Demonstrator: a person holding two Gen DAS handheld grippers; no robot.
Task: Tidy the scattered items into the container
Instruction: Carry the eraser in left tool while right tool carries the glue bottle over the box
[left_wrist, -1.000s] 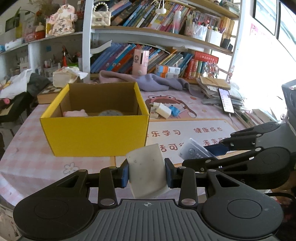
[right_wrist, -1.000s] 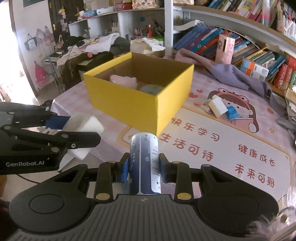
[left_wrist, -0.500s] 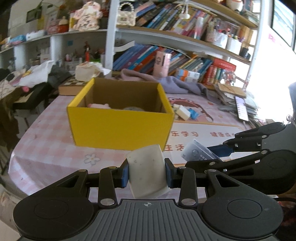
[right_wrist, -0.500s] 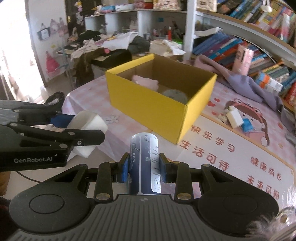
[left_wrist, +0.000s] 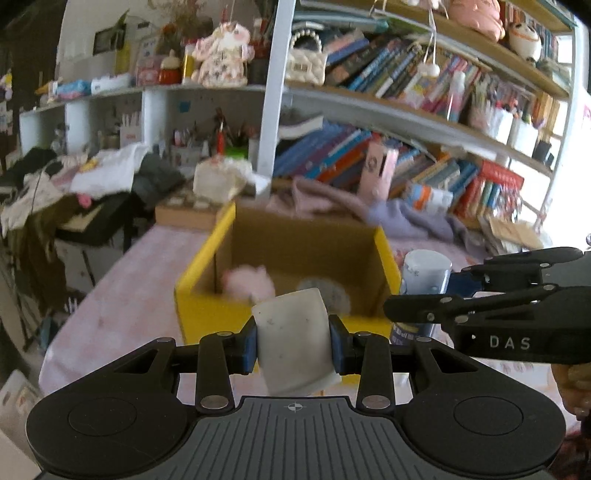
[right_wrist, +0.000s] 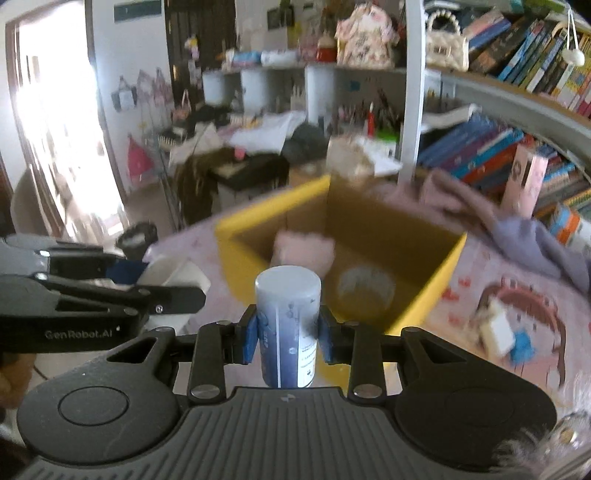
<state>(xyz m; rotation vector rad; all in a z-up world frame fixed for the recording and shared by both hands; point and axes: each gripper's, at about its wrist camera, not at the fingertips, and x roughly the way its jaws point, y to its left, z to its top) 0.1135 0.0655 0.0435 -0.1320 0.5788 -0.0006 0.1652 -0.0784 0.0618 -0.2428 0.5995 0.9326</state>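
As both of your arms have swung up and in over the last second, the yellow cardboard box has gone from standing ahead of you across the pink checked tablecloth to sitting almost beneath your tools, its open top now facing both wrist cameras. That puts you at the brink of the drop: judged from here, only a short push forward over the near wall separates each load from the container.

Inside the box, a pink plush toy and a round grey item, too blurred to name with confidence, already lie on the floor.

Your left gripper is clamped on a white speckled sponge block, held above the box's near wall. Your right gripper is squeezed around a blue-and-white cylindrical bottle, upright and poised just short of the near rim.

Out on the cartoon mat, a small white eraser-like block and a blue scrap beside it remain uncollected, so the tidying would not end with these two drops.
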